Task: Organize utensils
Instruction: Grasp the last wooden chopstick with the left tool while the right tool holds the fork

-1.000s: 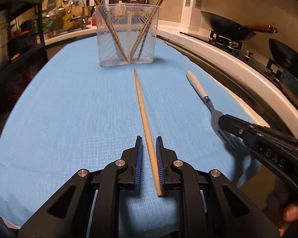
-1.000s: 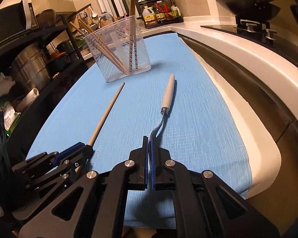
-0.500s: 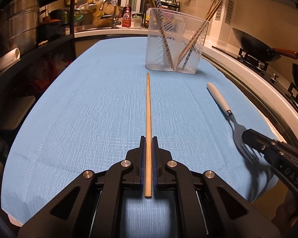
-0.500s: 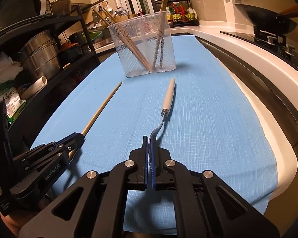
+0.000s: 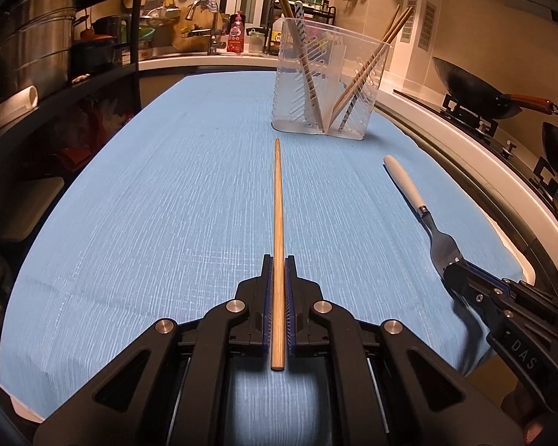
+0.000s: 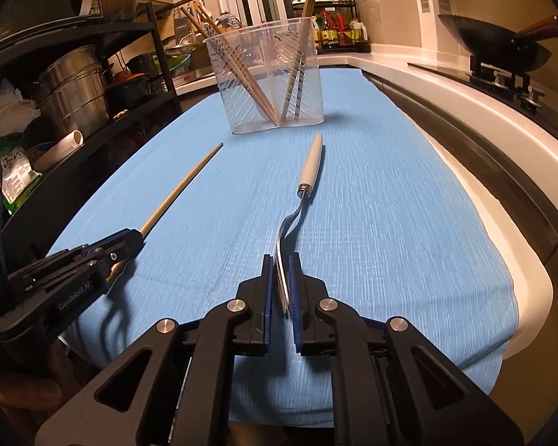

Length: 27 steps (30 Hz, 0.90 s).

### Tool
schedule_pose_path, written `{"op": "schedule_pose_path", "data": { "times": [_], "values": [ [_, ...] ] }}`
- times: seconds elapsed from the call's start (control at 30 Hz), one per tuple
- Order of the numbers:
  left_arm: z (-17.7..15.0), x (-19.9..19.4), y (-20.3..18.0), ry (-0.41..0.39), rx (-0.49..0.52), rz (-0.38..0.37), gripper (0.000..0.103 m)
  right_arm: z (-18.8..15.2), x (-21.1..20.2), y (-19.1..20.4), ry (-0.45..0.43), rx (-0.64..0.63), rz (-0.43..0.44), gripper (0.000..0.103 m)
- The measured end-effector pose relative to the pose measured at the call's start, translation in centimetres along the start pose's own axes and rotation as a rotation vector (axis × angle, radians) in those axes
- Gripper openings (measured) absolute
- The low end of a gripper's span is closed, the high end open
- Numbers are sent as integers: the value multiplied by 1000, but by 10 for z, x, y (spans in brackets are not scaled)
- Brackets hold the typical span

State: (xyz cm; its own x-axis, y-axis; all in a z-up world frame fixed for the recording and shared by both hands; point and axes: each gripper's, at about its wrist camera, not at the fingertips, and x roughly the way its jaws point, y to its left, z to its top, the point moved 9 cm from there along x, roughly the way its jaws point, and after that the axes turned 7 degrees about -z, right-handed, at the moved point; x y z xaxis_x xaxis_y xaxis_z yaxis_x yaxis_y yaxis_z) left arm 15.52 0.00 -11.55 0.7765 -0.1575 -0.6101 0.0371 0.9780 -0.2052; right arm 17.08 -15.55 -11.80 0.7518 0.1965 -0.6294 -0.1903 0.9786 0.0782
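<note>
Two grippers, two loose utensils and one holder make up what we list on the blue cloth (image 5: 148,223) that covers the tabletop, taken from left to right. Item one: our left gripper (image 5: 278,260), near the front edge, jaws closed down to the width of the wooden chopstick (image 5: 278,204) clamped between the blue pads (image 5: 267,290); the stick's butt end pokes back past the pads, and its shaft runs straight ahead toward the far edge, tip stopping short of the holder. We cannot tell whether the far tip touches the cloth. Item two: a clear plastic utensil holder (image 6: 268,85), standing upright toward the far edge, split by a middle wall into two compartments, each with chopsticks leaning outward. Item three: a fork (image 6: 310,163) with a white handle and metal neck, right of the chopstick and apart from it, handle pointing toward the holder. Item four: our right gripper (image 6: 281,260), near the front right corner, jaws narrowed onto the fork's tine end, which sits edge-on between the pads; from the right wrist view a slim gap shows beside the tines. Beyond the right edge we note a white counter rim (image 6: 465,85) and a dark wok (image 5: 476,93) on the stove.
</note>
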Motion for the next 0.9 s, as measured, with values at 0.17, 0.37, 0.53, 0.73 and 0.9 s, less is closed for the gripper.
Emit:
{"op": "schedule_pose_path", "data": {
  "times": [0.17,0.37,0.53,0.73,0.9],
  "values": [
    [-5,-6,1,-21,-1,-2,7,-4,-5,-2,-30,-6,-3,10],
    [-10,-13,1,-54,9,8,7,-7,-7,-4,-53,2,-7,9],
    [-11,-14,0,-67,25,23,7,-7,-7,-4,-58,3,-7,9],
    [-11,-14,-1,-63,28,27,7,-7,-7,-4,-64,1,-9,9],
    [-13,-17,-2,-66,46,41,7,-6,-7,-3,-65,3,-11,9]
  ]
}}
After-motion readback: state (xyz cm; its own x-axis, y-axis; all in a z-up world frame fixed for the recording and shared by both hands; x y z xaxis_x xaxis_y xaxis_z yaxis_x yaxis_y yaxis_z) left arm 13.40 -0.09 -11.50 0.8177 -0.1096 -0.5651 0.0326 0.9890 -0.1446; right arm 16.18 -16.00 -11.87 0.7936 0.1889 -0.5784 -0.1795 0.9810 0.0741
